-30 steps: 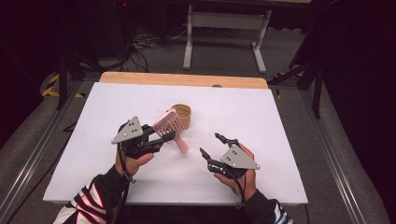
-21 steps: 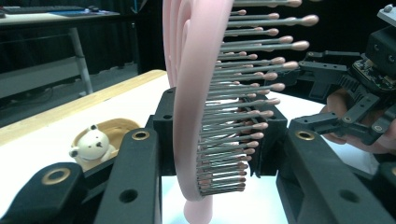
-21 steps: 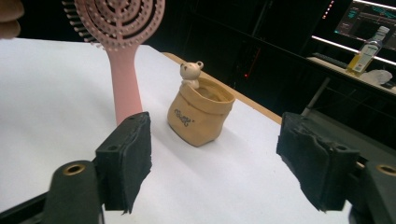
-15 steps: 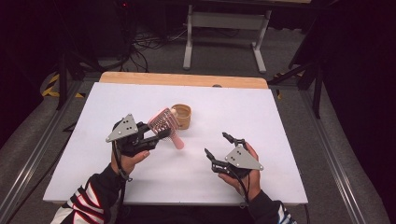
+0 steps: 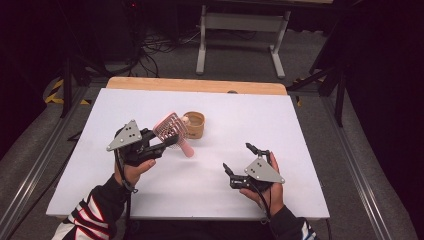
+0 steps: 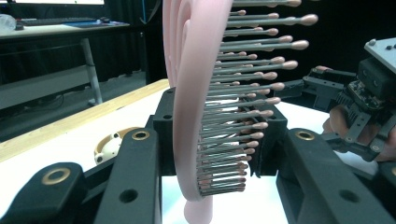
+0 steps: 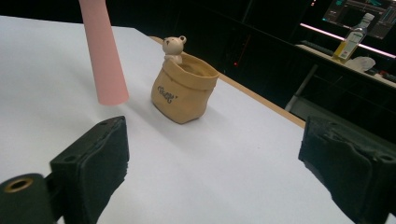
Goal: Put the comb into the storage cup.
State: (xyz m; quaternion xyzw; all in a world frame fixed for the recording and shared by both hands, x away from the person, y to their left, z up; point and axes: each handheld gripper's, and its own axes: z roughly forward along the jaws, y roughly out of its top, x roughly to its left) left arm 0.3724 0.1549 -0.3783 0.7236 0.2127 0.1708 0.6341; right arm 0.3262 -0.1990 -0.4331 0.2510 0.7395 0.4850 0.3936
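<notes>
Your left gripper clamps pink hairbrush by head; right gripper just opened, empty — handle could topple bear pot.

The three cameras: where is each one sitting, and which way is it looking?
High view: above the person's side, looking forward and down on the white table; forearms, left gripper and right gripper show.
Left gripper view: on the left gripper, looking along its jaws clamped on the pink hairbrush.
Right gripper view: on the right gripper, looking between open jaws at the bear pot.
Shared: all three show brush and pot.
</notes>
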